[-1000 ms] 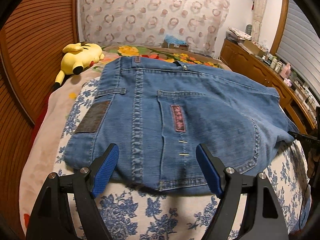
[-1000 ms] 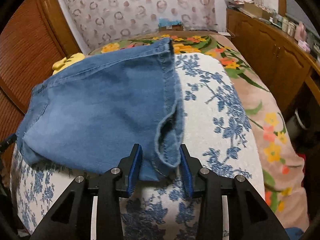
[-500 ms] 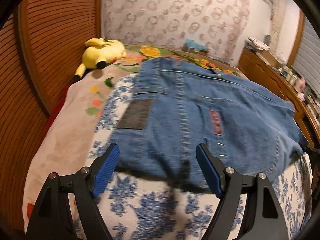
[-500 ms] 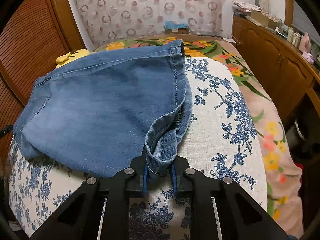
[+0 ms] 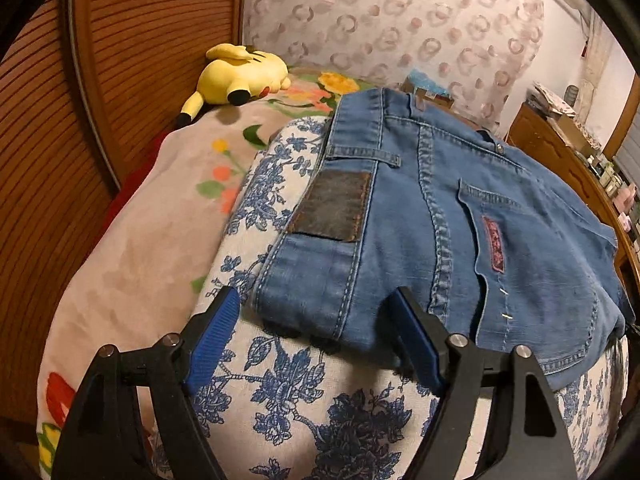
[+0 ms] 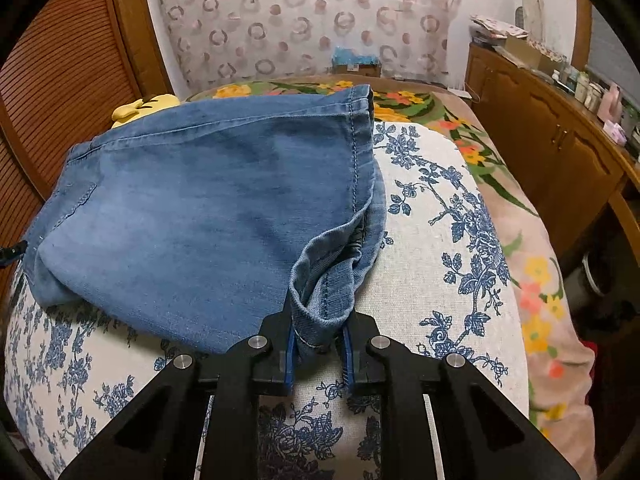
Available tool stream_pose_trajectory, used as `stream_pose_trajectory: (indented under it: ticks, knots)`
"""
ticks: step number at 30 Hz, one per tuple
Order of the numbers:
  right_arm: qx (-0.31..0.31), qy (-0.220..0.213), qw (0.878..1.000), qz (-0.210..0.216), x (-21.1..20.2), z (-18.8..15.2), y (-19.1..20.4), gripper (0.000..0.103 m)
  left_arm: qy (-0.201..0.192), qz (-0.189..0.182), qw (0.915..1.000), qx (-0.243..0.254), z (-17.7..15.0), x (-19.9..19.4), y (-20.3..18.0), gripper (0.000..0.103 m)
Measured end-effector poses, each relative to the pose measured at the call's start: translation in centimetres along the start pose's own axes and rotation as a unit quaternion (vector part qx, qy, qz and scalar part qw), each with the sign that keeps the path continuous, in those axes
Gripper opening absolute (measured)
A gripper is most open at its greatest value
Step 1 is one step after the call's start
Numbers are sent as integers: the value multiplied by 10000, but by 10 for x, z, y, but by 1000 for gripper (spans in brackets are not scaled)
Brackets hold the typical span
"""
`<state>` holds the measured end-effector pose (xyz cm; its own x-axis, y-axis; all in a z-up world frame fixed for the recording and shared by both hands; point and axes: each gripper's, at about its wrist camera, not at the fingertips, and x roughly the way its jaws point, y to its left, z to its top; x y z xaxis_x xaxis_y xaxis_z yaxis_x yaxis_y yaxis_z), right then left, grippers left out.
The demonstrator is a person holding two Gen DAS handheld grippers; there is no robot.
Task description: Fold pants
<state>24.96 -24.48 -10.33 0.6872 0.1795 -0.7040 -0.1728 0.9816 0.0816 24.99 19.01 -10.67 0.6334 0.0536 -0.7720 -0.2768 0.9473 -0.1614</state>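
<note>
While my right gripper (image 6: 319, 354) pinches only the jeans' (image 6: 192, 216) hem corner (image 6: 316, 320) at 6 o'clock, my left gripper (image 5: 316, 340) gapes empty at the waistband (image 5: 320, 288), so lifting may skew the fold.

The left gripper (image 5: 314, 336), along the bottom of its frame, has matte black angular arms with triangular cut-outs, round silver screws at the pivots, and ribbed blue pads (image 5: 212, 334) on its fingers. The right gripper (image 6: 320, 350), bottom centre, shares that black frame, silver screws and thin blue pads (image 6: 348, 354).
</note>
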Motion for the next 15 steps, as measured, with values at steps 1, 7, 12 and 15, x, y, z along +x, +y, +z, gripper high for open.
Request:
stream_pose_trajectory:
  ticks: [1,7,12,15]
  knots:
    - [-1,6,10000,5,-1,0,-1,17,-2,-21,10000,16,2,1,-1,61]
    - [62,-34,10000,67,-3,0,-4,16,-99,-1,9998,195,9,-5,-6,23]
    - [43,-321,9995,1,-16,7,-6,14,-440,-52,9986,296,16,-26,-10,14]
    - [-23,-545,9985,-31,-30,16,-8,14,-687,-105,9970,353,21,-47,-12,13]
